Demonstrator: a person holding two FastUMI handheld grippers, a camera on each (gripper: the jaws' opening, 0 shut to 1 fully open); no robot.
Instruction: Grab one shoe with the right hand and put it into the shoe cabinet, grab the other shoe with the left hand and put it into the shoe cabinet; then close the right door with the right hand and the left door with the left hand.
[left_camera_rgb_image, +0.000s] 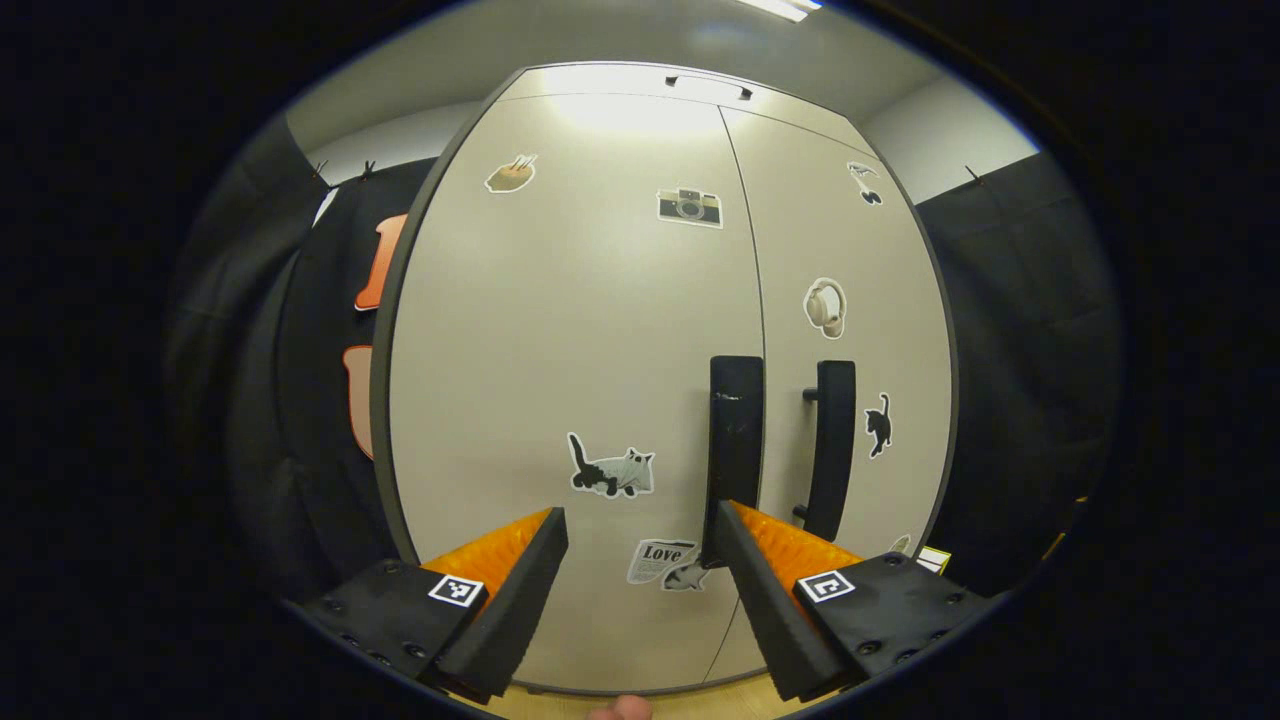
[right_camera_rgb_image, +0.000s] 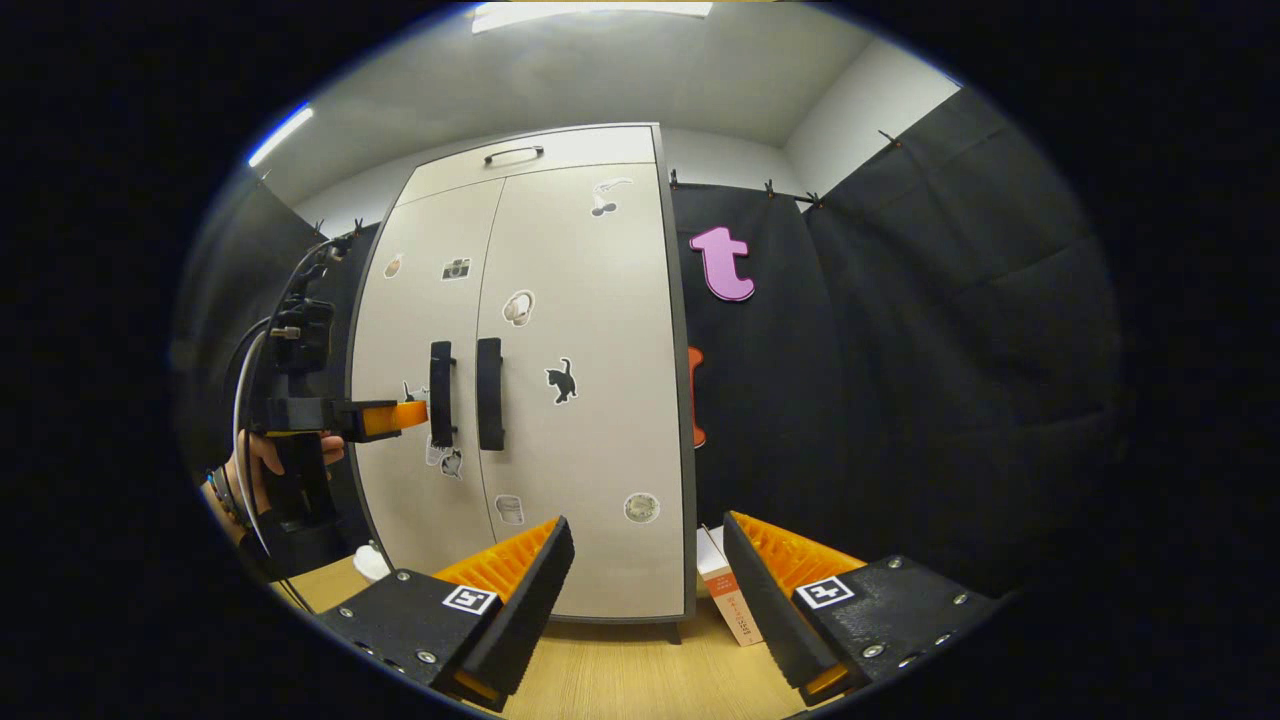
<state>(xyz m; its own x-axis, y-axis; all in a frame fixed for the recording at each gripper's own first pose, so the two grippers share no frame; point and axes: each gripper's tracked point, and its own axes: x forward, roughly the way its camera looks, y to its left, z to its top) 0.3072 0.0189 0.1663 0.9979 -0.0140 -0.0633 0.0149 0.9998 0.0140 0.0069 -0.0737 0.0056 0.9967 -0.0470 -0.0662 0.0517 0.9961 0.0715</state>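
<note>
- The shoe cabinet (left_camera_rgb_image: 560, 400) stands upright with both doors lying flush; judged from this, the shoes are already inside, out of sight, and the closing step is at or near its end
- The left gripper (left_camera_rgb_image: 640, 545) has its fingers spread with nothing between them; it faces the left door (left_camera_rgb_image: 560, 350) squarely and close
- The left handle (left_camera_rgb_image: 736, 440) is a vertical bar; in the left gripper view it rises just above the tip of the finger seen on the right side, so it lies off the centre line of the gap, toward the door seam
- The right handle (left_camera_rgb_image: 832, 445) runs parallel, just across the seam, on the right door (left_camera_rgb_image: 840, 330)
- The right gripper (right_camera_rgb_image: 645, 550) also has its fingers spread and empty; it sits well back from the cabinet, aimed at the lower edge of the right door
- The left gripper is the nearer of the two to the handles
- The right gripper view adds a side-on reading: the left gripper's tip lies level with the left handle, just beside it; whether it touches cannot be told
- That view also shows a hand (right_camera_rgb_image: 262, 458) holding the left gripper and a small box (right_camera_rgb_image: 728, 595) on the floor just beside the cabinet's right edge
</note>
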